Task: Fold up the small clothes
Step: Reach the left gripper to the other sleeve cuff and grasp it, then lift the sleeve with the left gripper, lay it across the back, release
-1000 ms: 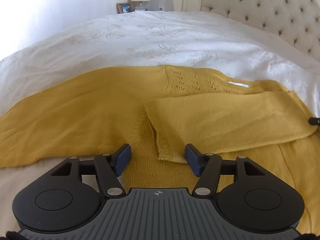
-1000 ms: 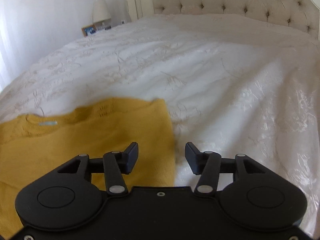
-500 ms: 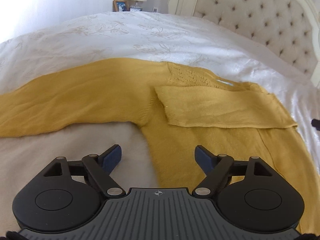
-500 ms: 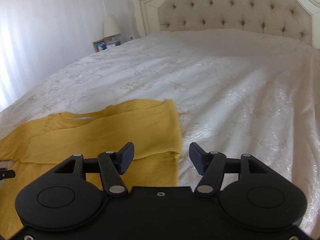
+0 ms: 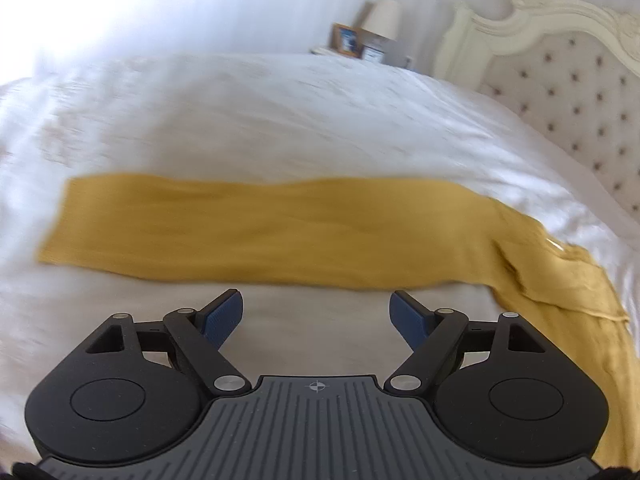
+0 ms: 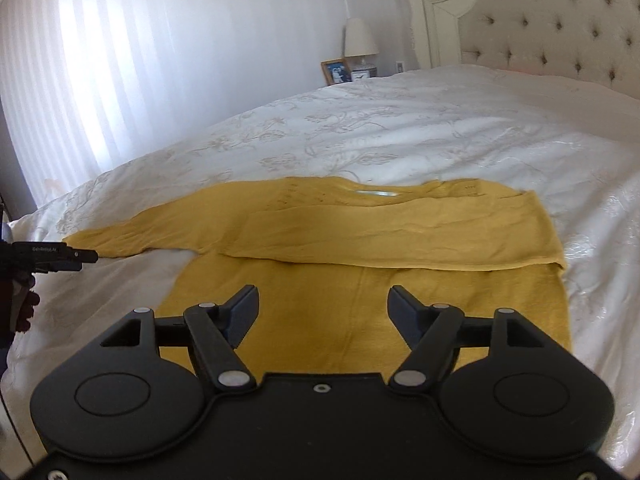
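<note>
A mustard-yellow knitted sweater [image 6: 320,292] lies flat on the white bed. Its right sleeve is folded across the chest [image 6: 400,236]. Its left sleeve [image 5: 256,228] stretches straight out to the left. My left gripper [image 5: 316,312] is open and empty, just short of that sleeve's near edge; its tip also shows at the left edge of the right wrist view [image 6: 76,258], by the cuff. My right gripper [image 6: 324,308] is open and empty above the sweater's lower body.
The white embroidered bedspread [image 6: 440,128] covers the whole bed. A tufted headboard [image 6: 560,40] stands at the back right. A nightstand with a lamp [image 6: 360,40] and a photo frame [image 6: 335,72] stands beyond the bed. A bright curtained window fills the left.
My left gripper has swung left from the sweater's body to the outstretched left sleeve and opened wider. My right gripper has pulled back and left, so the whole sweater shows.
</note>
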A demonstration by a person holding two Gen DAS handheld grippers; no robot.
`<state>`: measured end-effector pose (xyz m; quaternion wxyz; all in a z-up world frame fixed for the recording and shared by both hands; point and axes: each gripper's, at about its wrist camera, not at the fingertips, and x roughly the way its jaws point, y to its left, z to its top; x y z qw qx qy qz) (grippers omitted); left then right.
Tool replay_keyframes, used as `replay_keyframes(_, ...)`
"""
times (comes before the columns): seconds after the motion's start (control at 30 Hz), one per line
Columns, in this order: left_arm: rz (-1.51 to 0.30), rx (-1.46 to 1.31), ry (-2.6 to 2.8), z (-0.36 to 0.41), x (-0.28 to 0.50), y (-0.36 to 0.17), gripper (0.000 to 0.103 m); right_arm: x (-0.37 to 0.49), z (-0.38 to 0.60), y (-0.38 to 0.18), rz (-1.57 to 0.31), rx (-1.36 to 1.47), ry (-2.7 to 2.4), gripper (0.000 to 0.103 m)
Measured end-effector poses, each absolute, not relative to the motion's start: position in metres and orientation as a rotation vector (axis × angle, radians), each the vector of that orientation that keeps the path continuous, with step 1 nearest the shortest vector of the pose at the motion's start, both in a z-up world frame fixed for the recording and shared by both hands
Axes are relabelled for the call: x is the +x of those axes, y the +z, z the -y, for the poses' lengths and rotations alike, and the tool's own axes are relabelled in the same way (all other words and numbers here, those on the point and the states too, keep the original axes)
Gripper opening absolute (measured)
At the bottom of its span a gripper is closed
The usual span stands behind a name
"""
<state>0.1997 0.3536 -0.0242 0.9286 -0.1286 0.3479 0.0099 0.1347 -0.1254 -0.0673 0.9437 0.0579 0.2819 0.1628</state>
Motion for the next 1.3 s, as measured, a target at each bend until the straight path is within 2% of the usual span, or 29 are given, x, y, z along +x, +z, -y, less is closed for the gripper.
replay_keyframes(0.27, -0.721, -0.443, 0.108, -0.439, 0.194, -0.040, 0.080, 0.135, 0.074, -0.065, -0.574, 0.064, 0.409, 0.074)
replay_keyframes(0.4, -0.718, -0.490, 0.100, -0.453, 0.194, -0.052, 0.081, 0.135, 0.055, -0.067, -0.580, 0.045, 0.442, 0.074)
replay_keyframes(0.53, -0.687, -0.480, 0.106, -0.461, 0.202, -0.051, 0.090, 0.137, 0.045, -0.070, -0.597, 0.031, 0.458, 0.074)
replay_keyframes(0.73, -0.626, -0.561, 0.159, -0.472, 0.221, -0.054, 0.088, 0.137, 0.039, -0.072, -0.607, 0.005, 0.467, 0.074)
replay_keyframes(0.8, -0.596, -0.622, 0.218, -0.478, 0.221, -0.055, 0.074, 0.136, 0.040, -0.073, -0.609, 0.002, 0.468, 0.074)
replay_keyframes(0.87, -0.611, -0.643, 0.281, -0.480, 0.222, -0.055, 0.036, 0.136, 0.043, -0.074, -0.614, 0.005, 0.462, 0.074)
replay_keyframes(0.9, -0.627, -0.632, 0.293, -0.481, 0.223, -0.054, 0.025, 0.137, 0.045, -0.075, -0.616, 0.008, 0.460, 0.074)
replay_keyframes(0.93, -0.638, -0.613, 0.292, -0.480, 0.223, -0.052, 0.003, 0.137, 0.048, -0.076, -0.619, 0.012, 0.457, 0.074)
replay_keyframes(1.13, -0.577, -0.496, 0.272, -0.446, 0.222, -0.009, 0.004, 0.139, 0.071, -0.085, -0.621, 0.068, 0.436, 0.074)
replay_keyframes(1.3, -0.538, -0.395, 0.156, -0.383, 0.241, 0.046, 0.004, 0.146, 0.106, -0.092, -0.562, 0.105, 0.388, 0.074)
